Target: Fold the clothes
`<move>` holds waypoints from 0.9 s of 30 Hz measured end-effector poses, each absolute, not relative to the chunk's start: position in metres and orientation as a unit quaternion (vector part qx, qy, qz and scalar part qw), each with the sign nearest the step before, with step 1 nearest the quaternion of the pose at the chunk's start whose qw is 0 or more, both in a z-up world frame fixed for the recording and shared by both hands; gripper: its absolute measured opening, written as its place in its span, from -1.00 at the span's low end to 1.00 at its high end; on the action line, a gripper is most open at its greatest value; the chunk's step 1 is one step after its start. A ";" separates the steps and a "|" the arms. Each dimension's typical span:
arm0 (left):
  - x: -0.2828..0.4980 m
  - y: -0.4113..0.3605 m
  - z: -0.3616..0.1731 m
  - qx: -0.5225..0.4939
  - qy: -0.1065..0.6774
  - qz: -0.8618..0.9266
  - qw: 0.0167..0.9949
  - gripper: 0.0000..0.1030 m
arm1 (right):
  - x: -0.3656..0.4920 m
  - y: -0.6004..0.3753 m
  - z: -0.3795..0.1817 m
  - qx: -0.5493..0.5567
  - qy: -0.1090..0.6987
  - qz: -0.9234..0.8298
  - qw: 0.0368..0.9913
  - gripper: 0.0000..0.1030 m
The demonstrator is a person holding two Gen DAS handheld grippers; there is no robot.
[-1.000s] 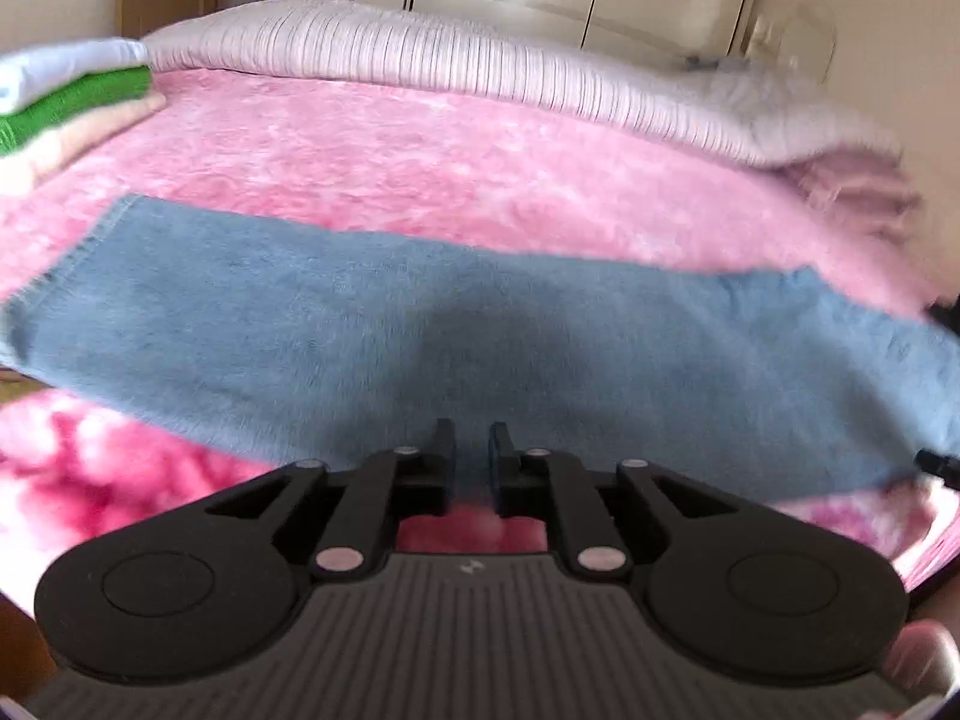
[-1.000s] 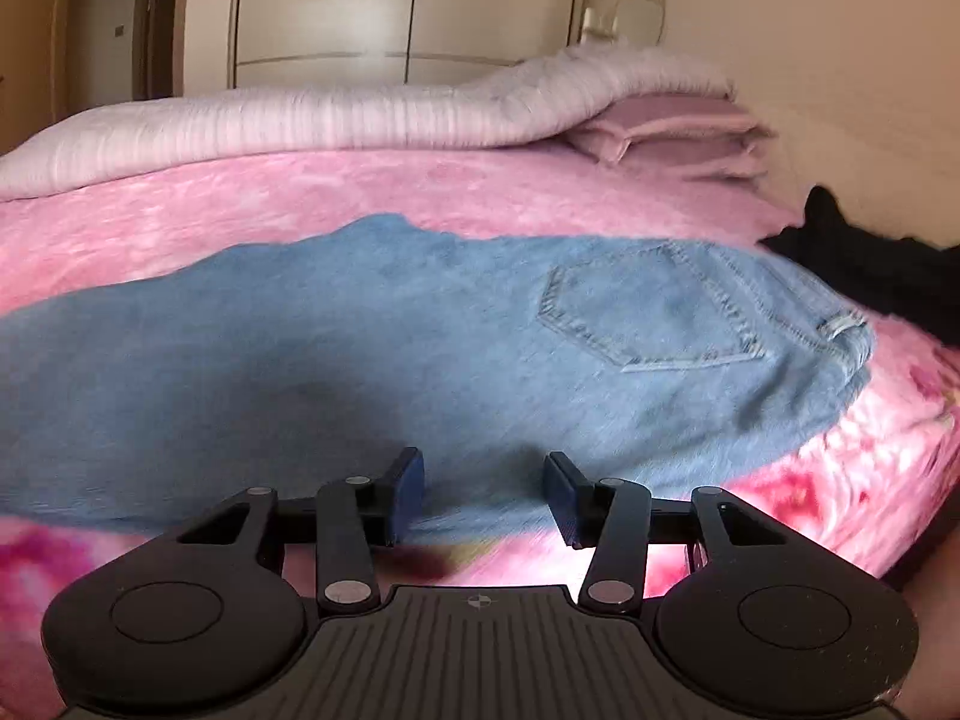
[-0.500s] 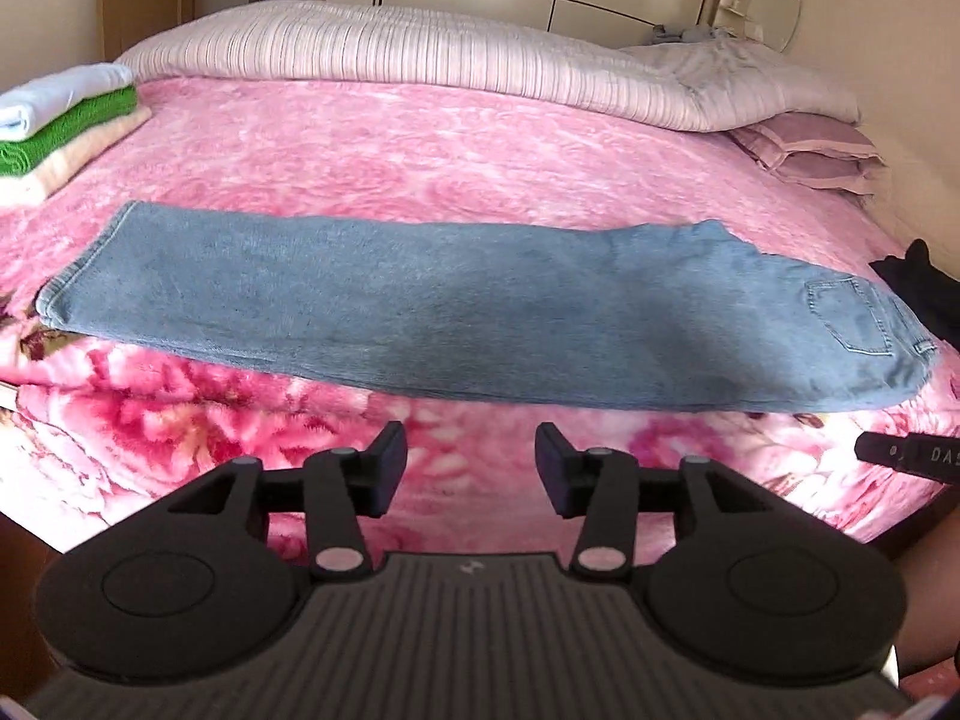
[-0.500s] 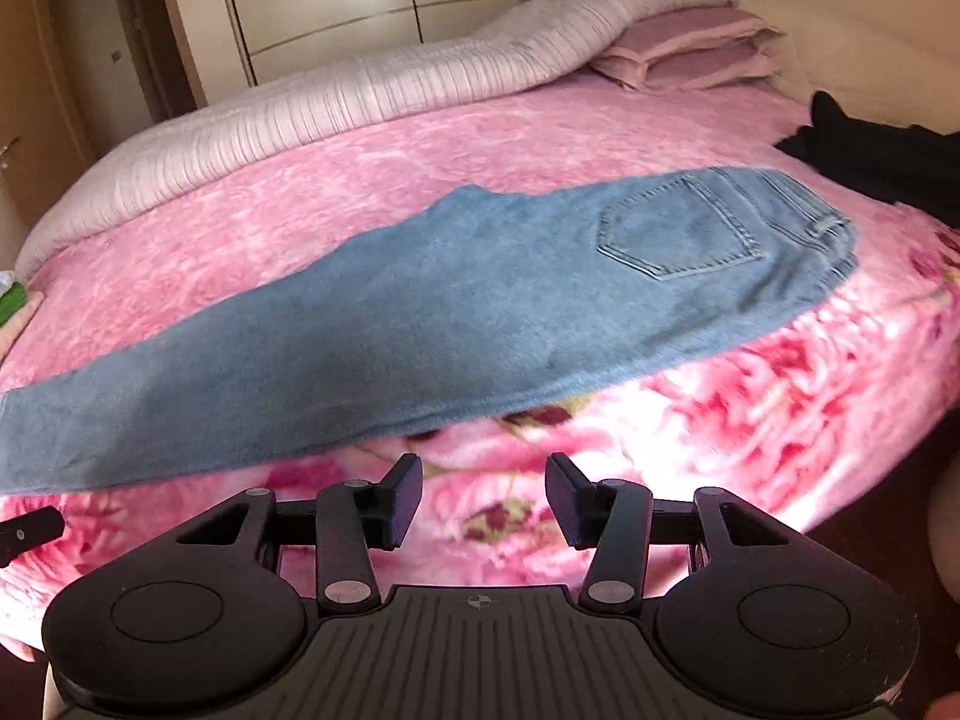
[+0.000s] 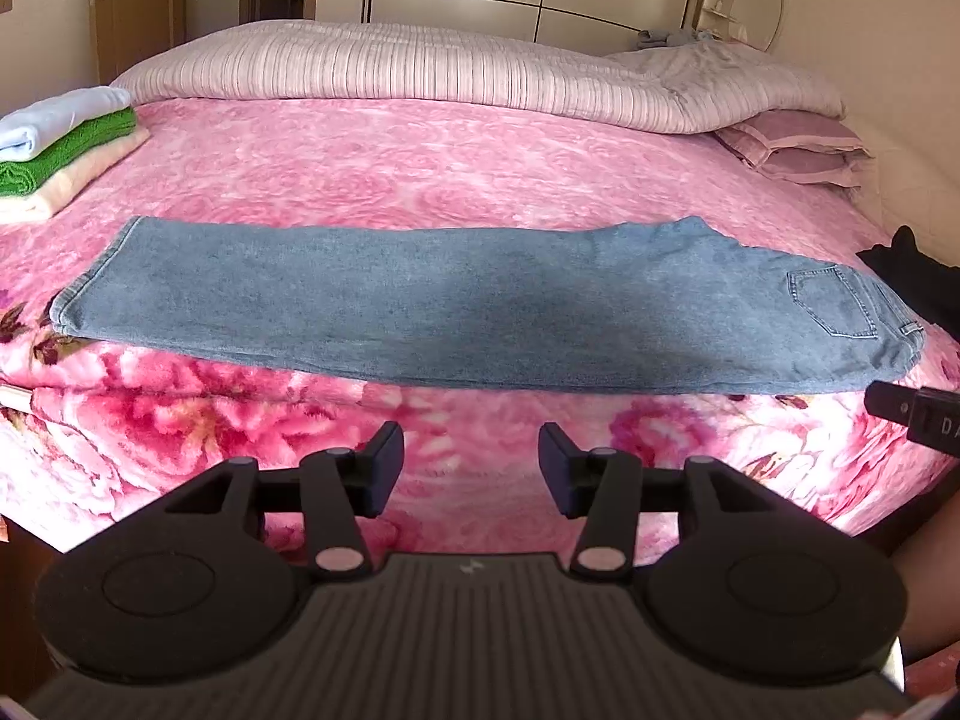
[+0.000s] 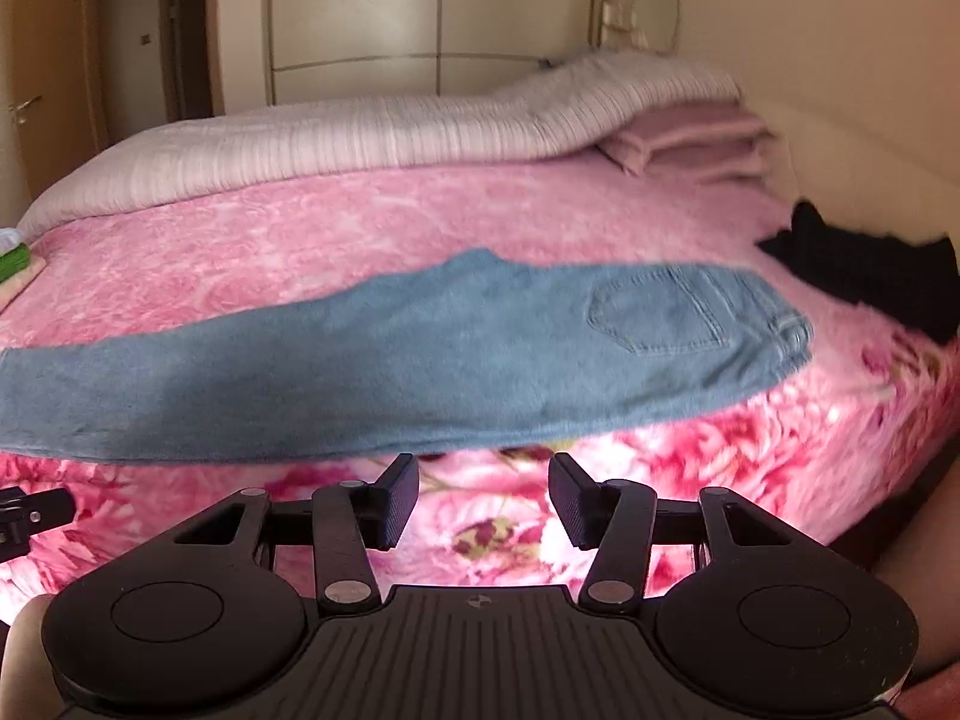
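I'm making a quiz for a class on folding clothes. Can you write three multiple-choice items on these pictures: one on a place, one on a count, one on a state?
1. Where do the jeans lie?
A. Along the near edge of the bed
B. On the pillows
C. On the floor

2. How many folded items are in the stack at the bed's left corner?
A. One
B. Three
C. Five

3. What state is the left claw in?
A. Shut on the jeans
B. Shut on the blanket
C. Open, holding nothing

Answers:
1. A: the jeans stretch flat across the pink blanket, just behind the bed's front edge.
2. B: a white, a green and a cream piece lie one on another.
3. C: its jaws have just been opening and stand apart, with only blanket seen between them.
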State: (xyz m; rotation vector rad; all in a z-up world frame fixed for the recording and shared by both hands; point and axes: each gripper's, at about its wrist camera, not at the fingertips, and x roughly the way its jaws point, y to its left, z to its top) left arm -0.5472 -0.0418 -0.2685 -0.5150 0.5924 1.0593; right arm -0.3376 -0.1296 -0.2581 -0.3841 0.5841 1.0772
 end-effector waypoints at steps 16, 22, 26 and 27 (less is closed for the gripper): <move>-0.567 -0.050 -0.258 -0.207 0.276 0.532 0.773 -0.01 | -0.359 -0.124 -0.266 -0.181 0.273 0.548 0.769 0.05; -0.585 -0.047 -0.261 -0.208 0.278 0.555 0.756 -0.01 | -0.370 -0.116 -0.270 -0.190 0.279 0.569 0.750 0.05; -0.591 -0.047 -0.260 -0.204 0.280 0.563 0.750 -0.01 | -0.375 -0.114 -0.273 -0.193 0.279 0.575 0.744 0.05; -0.592 -0.047 -0.260 -0.202 0.281 0.565 0.749 -0.01 | -0.376 -0.114 -0.274 -0.194 0.280 0.576 0.743 0.05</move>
